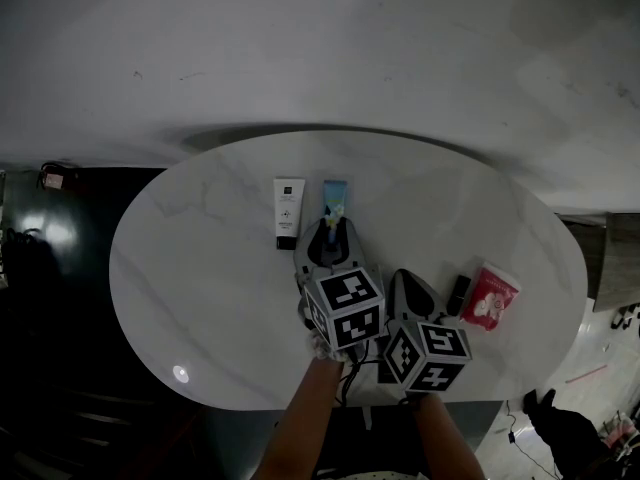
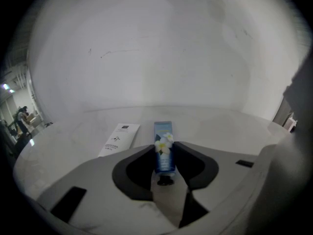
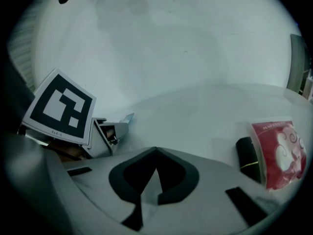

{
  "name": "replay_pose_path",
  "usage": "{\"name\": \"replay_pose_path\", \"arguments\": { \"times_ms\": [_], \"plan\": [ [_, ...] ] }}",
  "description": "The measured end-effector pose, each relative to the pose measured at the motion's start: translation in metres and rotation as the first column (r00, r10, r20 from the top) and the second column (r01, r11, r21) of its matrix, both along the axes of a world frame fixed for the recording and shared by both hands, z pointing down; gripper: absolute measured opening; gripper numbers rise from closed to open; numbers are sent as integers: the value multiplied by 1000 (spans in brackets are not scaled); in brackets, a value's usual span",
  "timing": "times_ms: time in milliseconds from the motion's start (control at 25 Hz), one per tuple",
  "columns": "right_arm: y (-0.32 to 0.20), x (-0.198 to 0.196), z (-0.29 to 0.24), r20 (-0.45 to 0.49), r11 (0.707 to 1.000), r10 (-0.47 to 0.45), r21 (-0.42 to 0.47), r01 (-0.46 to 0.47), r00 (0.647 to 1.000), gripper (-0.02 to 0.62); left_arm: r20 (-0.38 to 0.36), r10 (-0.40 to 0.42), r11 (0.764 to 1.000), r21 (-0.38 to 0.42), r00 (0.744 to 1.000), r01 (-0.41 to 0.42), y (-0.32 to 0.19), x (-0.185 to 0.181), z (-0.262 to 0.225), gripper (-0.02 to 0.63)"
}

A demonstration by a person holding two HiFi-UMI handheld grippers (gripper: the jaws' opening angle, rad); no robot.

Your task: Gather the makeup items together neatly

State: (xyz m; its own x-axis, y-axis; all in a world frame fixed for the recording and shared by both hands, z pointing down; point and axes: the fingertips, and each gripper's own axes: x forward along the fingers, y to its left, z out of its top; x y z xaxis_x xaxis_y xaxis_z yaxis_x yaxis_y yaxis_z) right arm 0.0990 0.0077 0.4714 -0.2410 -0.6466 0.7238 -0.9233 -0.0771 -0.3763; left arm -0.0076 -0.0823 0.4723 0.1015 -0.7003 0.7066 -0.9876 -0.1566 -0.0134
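Left gripper (image 2: pixel 164 150) stood spread, jaws flanking the blue tube (image 2: pixel 163 131) on the table (image 2: pixel 220 126); right gripper (image 3: pixel 156 153) — pressed together, empty.

We see four makeup items lying flat on the table (image 1: pixel 200 268). A white tube (image 1: pixel 287 211) with a black cap lies just beside a blue flowered tube (image 1: pixel 335 198), caps toward us. Well apart, rightward, a black lipstick (image 1: pixel 458 295) lies just beside a red packet (image 1: pixel 491 298).

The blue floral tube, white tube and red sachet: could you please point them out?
blue floral tube (image 2: pixel 164 153): left gripper view, mid-body
white tube (image 1: pixel 287 211): head view, white body
red sachet (image 3: pixel 279 153): right gripper view, front face
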Motion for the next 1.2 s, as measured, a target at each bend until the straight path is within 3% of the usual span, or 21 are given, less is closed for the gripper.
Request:
{"name": "replay_pose_path", "arguments": {
  "times_ms": [1200],
  "plan": [
    [3, 5, 5, 13, 1000, 14, -22, -14, 1000, -6, 26, -51, 999, 6, 998, 50, -2, -5, 6, 176]
  ]
}}
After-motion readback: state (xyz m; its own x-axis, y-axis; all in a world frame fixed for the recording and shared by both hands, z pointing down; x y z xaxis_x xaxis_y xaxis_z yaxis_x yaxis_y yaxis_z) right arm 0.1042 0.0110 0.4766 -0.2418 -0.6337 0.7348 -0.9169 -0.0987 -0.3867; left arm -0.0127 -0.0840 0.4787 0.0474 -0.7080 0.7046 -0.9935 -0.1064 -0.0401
